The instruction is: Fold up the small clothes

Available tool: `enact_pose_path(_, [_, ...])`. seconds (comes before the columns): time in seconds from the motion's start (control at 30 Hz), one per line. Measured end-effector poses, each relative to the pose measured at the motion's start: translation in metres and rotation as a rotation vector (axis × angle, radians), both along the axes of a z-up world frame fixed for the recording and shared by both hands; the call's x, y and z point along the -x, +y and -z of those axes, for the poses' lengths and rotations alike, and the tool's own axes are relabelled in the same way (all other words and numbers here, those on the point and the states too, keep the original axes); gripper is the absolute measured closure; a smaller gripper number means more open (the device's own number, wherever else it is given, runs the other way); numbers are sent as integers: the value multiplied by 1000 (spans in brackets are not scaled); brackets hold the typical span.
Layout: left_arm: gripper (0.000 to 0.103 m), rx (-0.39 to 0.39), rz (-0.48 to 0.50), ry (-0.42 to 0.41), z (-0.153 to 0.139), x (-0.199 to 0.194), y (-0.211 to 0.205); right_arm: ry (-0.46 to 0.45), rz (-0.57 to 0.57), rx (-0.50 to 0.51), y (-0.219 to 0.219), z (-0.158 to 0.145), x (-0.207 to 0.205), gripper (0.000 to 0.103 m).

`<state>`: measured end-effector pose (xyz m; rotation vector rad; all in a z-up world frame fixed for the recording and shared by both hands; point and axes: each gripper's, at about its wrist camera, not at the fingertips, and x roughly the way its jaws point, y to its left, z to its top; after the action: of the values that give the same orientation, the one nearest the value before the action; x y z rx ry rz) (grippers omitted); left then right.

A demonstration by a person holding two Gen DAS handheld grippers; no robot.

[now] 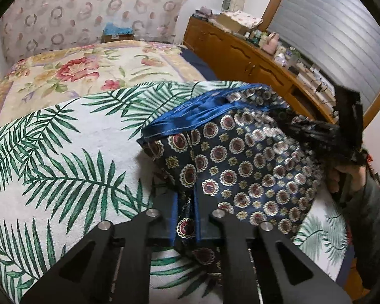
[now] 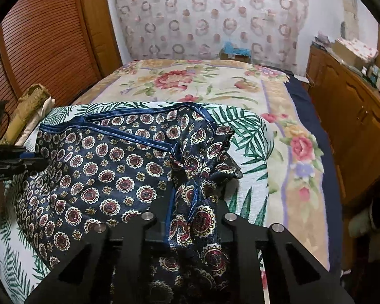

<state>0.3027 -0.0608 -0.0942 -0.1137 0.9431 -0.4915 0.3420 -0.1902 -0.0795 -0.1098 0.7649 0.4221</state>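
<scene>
A small navy garment (image 1: 240,159) with red-and-white medallions and a bright blue waistband lies on a white palm-leaf cloth (image 1: 63,152) on the bed. My left gripper (image 1: 186,217) is shut on the garment's near edge, cloth bunched between its blue pads. The right gripper shows at the far right of the left wrist view (image 1: 324,131), holding the other side. In the right wrist view the garment (image 2: 108,167) spreads to the left, and my right gripper (image 2: 190,225) is shut on a bunched fold of it. The left gripper (image 2: 25,162) shows at the left edge.
The bed carries a floral cover (image 1: 88,68) beyond the palm-leaf cloth (image 2: 250,131). A wooden cabinet (image 1: 240,50) with bottles and boxes runs along the right. A louvred wooden door (image 2: 42,38) and a rolled pillow (image 2: 27,106) stand to the left. A patterned curtain (image 2: 210,17) hangs behind.
</scene>
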Motion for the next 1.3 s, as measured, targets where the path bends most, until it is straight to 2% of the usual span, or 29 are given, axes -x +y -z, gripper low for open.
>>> enact_pose_path(0.17, [94, 44, 18, -55, -23, 16, 2, -47, 19, -14, -4, -5, 10, 89])
enact_pose_path(0.4, [99, 76, 48, -173, -57, 51, 6, -181, 21, -30, 5, -35, 45, 90])
enact_pose_path(0.63, [99, 93, 30, -260, -78, 74, 22, -312, 0, -17, 19, -67, 83, 90])
enact_pose_path(0.9, [100, 121, -2, -323, -102, 91, 46, -380, -28, 0, 30, -78, 104, 90])
enact_pose_path(1.03, [100, 122, 0, -287, -93, 81, 48, -329, -4, 20, 25, -62, 103, 90])
enact_pose_path(1.3, [99, 16, -15, -152, -29, 11, 24, -185, 97, 40, -6, -4, 83, 90])
